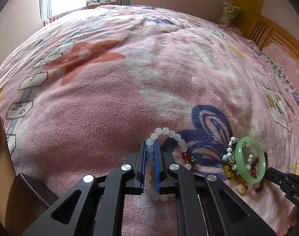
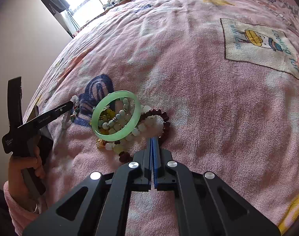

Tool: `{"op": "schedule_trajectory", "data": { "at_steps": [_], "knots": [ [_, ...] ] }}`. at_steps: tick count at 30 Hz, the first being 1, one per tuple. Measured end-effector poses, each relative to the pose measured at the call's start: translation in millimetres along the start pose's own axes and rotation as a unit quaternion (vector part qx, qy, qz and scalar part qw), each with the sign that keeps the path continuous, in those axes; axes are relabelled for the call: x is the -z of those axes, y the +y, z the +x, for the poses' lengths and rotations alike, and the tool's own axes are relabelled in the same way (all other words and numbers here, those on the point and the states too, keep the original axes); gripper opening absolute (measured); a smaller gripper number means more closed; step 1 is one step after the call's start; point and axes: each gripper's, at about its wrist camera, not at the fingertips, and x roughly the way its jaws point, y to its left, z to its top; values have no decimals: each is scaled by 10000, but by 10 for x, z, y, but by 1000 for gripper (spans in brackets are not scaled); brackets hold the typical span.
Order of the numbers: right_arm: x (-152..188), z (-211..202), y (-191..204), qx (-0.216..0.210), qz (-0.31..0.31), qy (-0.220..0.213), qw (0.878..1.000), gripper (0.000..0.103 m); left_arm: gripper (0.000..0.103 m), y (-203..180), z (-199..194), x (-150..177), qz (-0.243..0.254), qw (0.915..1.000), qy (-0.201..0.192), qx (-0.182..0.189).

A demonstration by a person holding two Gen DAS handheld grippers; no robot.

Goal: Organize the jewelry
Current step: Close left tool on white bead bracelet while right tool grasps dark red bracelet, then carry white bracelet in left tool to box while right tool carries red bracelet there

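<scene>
Left gripper pinches white bead bracelet; right gripper pinches dark-red bead bracelet. I'd lift slowly, untangling.

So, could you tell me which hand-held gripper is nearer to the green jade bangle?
Right. The right hand-held gripper is shut on the dark red bead bracelet just beside the green jade bangle; the left hand-held gripper clamps the white bead bracelet further off.

I see a pink fleecy blanket with a navy swirl print just ahead-right of my left claw, whose pads are blue on black. Between them sit milky white beads. Left of my right claw, a pale green bangle rings turquoise and yellow beads; dark red beads lie ahead.
</scene>
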Motion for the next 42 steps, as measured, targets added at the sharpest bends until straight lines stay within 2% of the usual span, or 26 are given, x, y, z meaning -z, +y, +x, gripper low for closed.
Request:
{"op": "schedule_trajectory", "data": {
  "at_steps": [9,13,15,17,20,22,25,28,35,42],
  "knots": [
    [-103,-292,46,-212,24,-377,9991,2,9,-211,-305,-32,325,9987,-362,142],
    [-103,-266,22,-150,135,-187,9996,2,9,-267,-418,-33,437,9980,-446,123],
    [-71,-177,-27,-164,277,-67,9995,7,9,-248,-438,-29,395,9980,-476,96],
    [-41,-74,-86,-168,435,72,9989,20,9,-237,-432,-39,374,9981,-476,93],
    [-35,34,-143,27,574,117,9983,24,9,-231,-437,-41,383,9981,-468,120],
    [-40,88,-149,-15,605,73,9981,24,9,-232,-439,-39,381,9981,-463,143],
    [-42,168,-92,242,408,28,9989,16,9,-248,-445,-39,407,9980,-453,165],
    [-46,166,-87,271,405,-69,9988,9,9,-246,-465,-41,392,9980,-468,181],
    [-138,-127,-74,51,378,-396,9985,9,9,-277,-659,-33,508,9967,-621,107],
    [-226,-511,168,-201,132,-758,9968,9,9,-251,-977,-7,510,9953,-820,50]
  ]
}}
